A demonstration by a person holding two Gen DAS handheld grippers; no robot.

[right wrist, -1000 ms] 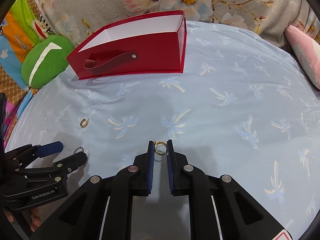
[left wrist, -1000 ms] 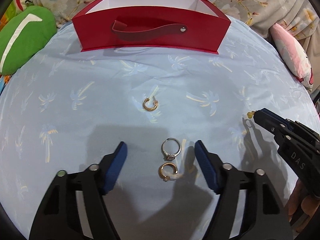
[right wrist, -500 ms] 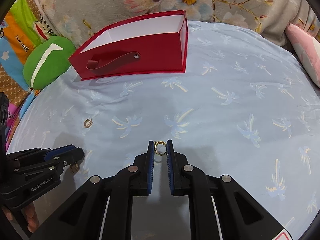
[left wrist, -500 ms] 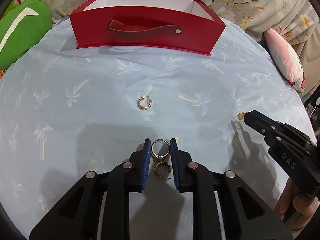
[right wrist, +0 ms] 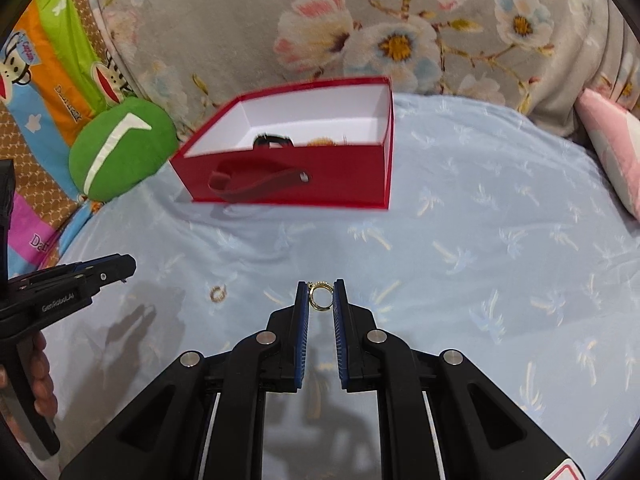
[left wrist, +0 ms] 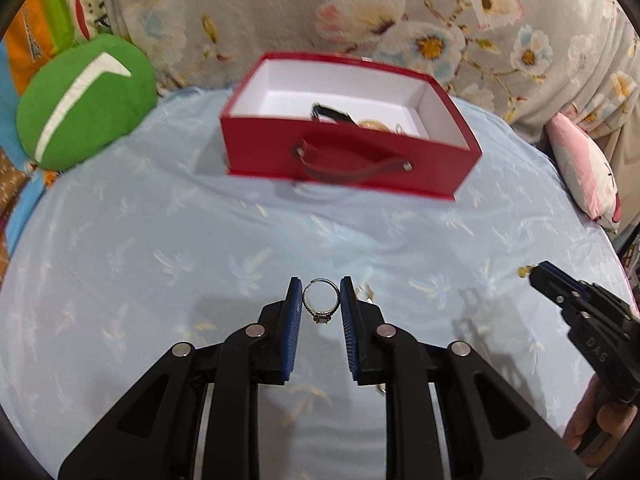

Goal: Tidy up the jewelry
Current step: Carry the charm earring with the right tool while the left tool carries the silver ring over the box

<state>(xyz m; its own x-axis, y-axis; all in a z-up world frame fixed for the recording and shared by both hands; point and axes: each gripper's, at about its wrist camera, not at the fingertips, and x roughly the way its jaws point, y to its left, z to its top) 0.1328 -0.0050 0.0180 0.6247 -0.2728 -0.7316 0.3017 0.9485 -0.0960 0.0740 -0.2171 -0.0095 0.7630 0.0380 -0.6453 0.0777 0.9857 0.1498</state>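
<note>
My left gripper (left wrist: pixel 320 299) is shut on a silver ring (left wrist: pixel 320 305) with a stone and holds it above the blue cloth. My right gripper (right wrist: pixel 321 298) is shut on a small gold hoop earring (right wrist: pixel 321 299), also lifted. The right gripper shows at the right edge of the left wrist view (left wrist: pixel 576 308); the left gripper shows at the left of the right wrist view (right wrist: pixel 80 280). A red box (left wrist: pixel 348 152) with white lining stands at the back, open, with a black item (left wrist: pixel 330 113) and gold pieces (left wrist: pixel 374 125) inside. A gold hoop (right wrist: pixel 217 294) lies on the cloth.
A green round cushion (left wrist: pixel 84 104) lies left of the box. A pink pillow (left wrist: pixel 588 172) lies at the right. A floral blanket (left wrist: pixel 400 20) rises behind the box. Another small gold piece (left wrist: pixel 365 290) peeks out beside my left gripper's right finger.
My left gripper closed on the silver ring and lifted it off the cloth, tilting up toward the box. My right gripper rose with the gold earring held.
</note>
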